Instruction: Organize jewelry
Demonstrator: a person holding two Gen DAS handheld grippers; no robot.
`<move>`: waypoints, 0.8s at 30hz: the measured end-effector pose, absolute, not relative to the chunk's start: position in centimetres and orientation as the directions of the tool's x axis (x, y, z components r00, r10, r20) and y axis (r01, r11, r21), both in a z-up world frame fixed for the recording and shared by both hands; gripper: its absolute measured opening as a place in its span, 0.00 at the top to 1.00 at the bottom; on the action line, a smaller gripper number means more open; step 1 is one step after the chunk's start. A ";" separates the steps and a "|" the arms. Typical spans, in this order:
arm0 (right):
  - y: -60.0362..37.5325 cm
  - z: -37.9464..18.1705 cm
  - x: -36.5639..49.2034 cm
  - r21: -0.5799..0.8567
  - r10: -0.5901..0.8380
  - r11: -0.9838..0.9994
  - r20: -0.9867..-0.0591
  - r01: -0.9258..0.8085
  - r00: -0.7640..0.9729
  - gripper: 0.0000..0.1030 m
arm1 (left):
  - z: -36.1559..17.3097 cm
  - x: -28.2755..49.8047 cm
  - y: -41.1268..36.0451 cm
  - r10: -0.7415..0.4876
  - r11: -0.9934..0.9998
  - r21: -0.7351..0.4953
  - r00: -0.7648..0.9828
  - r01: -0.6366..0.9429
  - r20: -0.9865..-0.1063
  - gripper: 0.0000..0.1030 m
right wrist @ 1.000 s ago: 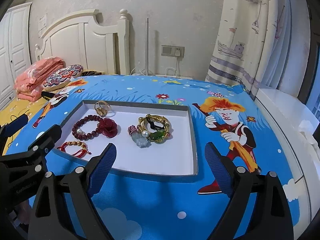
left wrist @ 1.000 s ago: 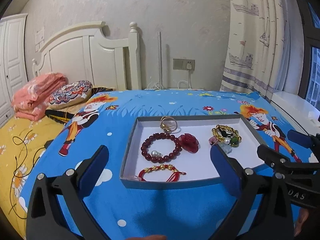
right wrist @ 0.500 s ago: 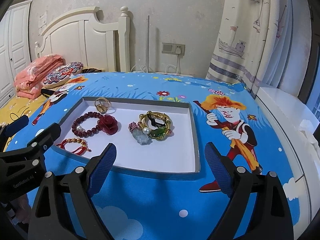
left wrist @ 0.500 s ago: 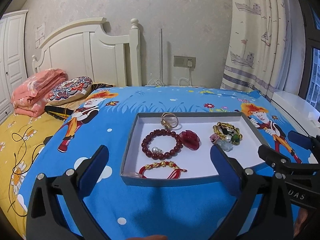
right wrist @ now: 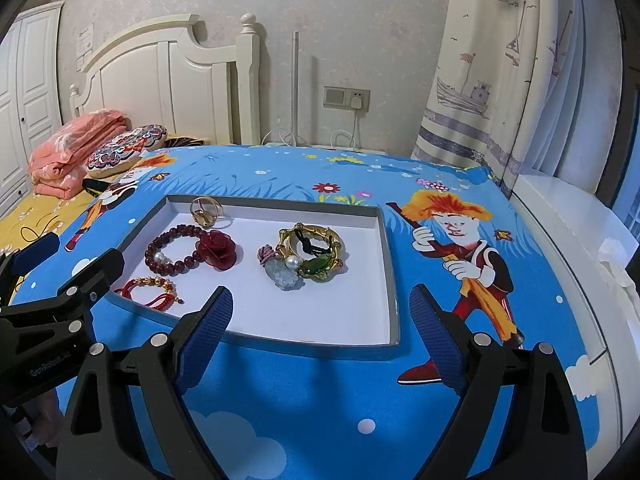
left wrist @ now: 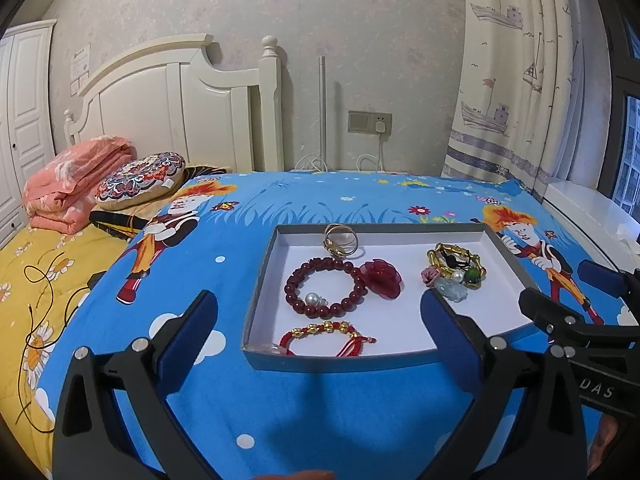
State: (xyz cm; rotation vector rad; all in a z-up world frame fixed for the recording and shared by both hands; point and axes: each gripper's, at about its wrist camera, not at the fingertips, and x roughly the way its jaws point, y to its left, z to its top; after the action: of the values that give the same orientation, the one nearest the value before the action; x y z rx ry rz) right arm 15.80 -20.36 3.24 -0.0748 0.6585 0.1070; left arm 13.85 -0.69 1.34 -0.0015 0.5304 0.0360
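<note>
Jewelry sits gathered in the grey tray [right wrist: 394, 280] on the blue bedspread [right wrist: 320, 408], red bead bracelet [right wrist: 176, 249] left, gold bangle cluster [right wrist: 312, 254] right, so sorting looks nearly finished, both the left gripper [left wrist: 320, 330] and right gripper [right wrist: 320, 336] spread wide and empty, that tangled cluster hard to untangle by eye.

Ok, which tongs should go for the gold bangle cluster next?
Probably the right tongs: open, empty, the bangle cluster nearly straight ahead. From the left tongs it sits off to the right.
</note>
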 end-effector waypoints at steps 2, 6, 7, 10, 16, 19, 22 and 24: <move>-20.4 3.2 15.8 -0.036 0.075 0.992 -0.614 -0.123 0.786 0.18 | 1.3 13.9 -0.6 0.033 0.999 0.006 0.861 -0.034 -0.508 0.05; -20.3 3.2 15.8 -0.037 0.076 0.991 -0.614 -0.125 0.785 0.18 | 1.2 13.9 -0.4 0.033 0.999 0.004 0.859 -0.036 -0.510 0.05; -20.3 3.2 15.8 -0.037 0.076 0.991 -0.615 -0.125 0.785 0.18 | 1.2 13.9 -0.4 0.033 0.999 0.004 0.859 -0.036 -0.510 0.05; -20.3 3.2 15.8 -0.038 0.076 0.991 -0.615 -0.126 0.785 0.18 | 1.2 13.9 -0.4 0.032 0.999 0.002 0.859 -0.036 -0.511 0.05; -20.3 3.2 15.8 -0.037 0.077 0.991 -0.615 -0.126 0.785 0.18 | 1.1 13.9 -0.4 0.033 0.999 0.007 0.859 -0.034 -0.511 0.05; -20.2 3.2 15.8 -0.037 0.077 0.991 -0.615 -0.126 0.785 0.18 | 1.1 13.9 -0.3 0.033 0.999 0.007 0.859 -0.034 -0.510 0.05; -20.2 3.2 15.8 -0.038 0.076 0.991 -0.615 -0.125 0.785 0.18 | 1.1 13.9 -0.3 0.032 0.999 0.006 0.860 -0.034 -0.510 0.05; -20.2 3.2 15.8 -0.036 0.078 0.991 -0.615 -0.127 0.785 0.18 | 1.1 13.9 -0.3 0.032 0.999 0.007 0.859 -0.034 -0.511 0.05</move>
State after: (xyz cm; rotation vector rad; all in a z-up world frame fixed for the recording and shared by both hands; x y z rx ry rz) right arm 15.76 -20.23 3.19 -0.0770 0.6594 0.1103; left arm 13.94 -0.31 1.08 -0.0026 0.5360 0.0346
